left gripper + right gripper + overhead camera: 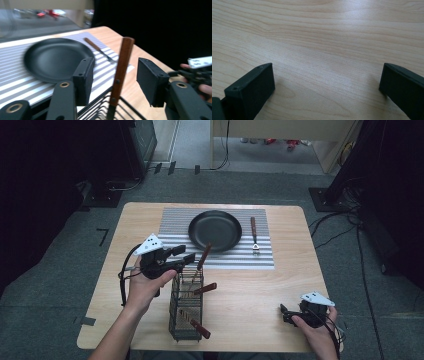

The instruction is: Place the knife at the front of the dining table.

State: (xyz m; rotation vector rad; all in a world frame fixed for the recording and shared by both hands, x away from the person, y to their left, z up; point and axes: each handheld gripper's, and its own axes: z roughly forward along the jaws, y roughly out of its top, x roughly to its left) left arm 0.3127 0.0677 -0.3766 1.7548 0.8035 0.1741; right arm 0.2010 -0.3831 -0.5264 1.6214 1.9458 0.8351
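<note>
A black wire caddy (186, 315) stands at the table's front centre and holds several wooden-handled utensils. One handle (204, 256) sticks up from its far end. My left gripper (187, 253) is open and level with that handle. In the left gripper view the handle (122, 65) stands between the two jaws of the left gripper (116, 75), touching neither. A black pan (215, 230) lies on a striped mat (175, 217), with a wooden-handled fork (254, 234) to its right. My right gripper (284, 315) rests open at the front right, over bare wood (324, 37).
Two more handles (205, 288) (200, 328) poke out of the caddy's right side. The pan (57, 57) and fork (100, 51) lie beyond the left jaws. Cables trail on the floor to the right of the table (295, 270).
</note>
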